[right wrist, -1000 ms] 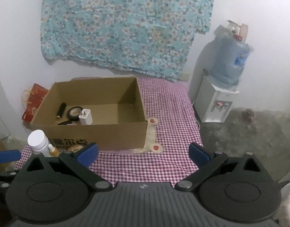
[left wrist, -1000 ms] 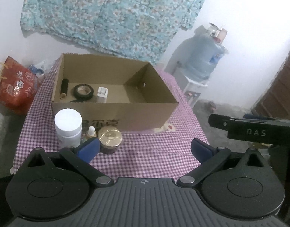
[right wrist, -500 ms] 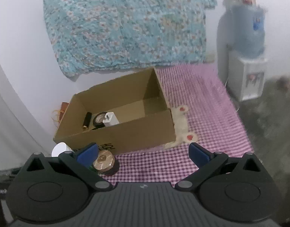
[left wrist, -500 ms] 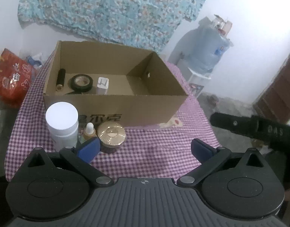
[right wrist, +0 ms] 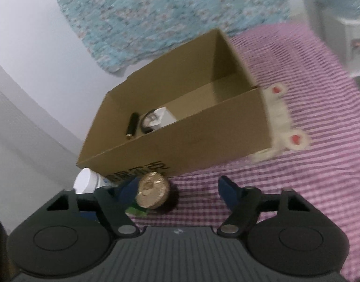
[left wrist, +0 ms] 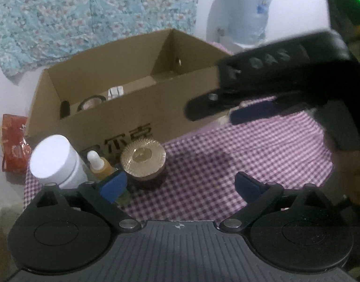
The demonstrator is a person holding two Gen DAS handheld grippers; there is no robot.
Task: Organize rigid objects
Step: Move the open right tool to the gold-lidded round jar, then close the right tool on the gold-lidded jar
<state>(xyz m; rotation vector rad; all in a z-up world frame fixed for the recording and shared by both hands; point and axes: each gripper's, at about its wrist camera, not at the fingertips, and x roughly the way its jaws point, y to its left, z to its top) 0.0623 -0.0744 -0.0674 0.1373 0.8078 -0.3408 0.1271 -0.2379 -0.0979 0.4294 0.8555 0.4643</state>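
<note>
Both tools are spread wide, holding nothing. In the right wrist view the right tool (right wrist: 177, 190) sits low over the gold-lidded jar (right wrist: 152, 193) at bottom center, in front of the cardboard box (right wrist: 180, 141) on the checked tabletop (right wrist: 309, 176). Risk as I see it: its left finger squeezes in beside the white bottle (right wrist: 84, 183) and dropper bottle (left wrist: 99, 164), so closing could knock those over. Left tool (left wrist: 180, 185) hovers nearby too, so a clash seems possible.

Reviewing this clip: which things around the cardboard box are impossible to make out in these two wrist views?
- Dropper bottle: hidden in the right wrist view behind the right gripper's own finger.
- Tape roll and white block: left wrist view, lower parts cut off by the cardboard box front wall.
- White jar: right wrist view, mostly covered by the gripper body.
- Box printing: right wrist view, motion blurred.
</note>
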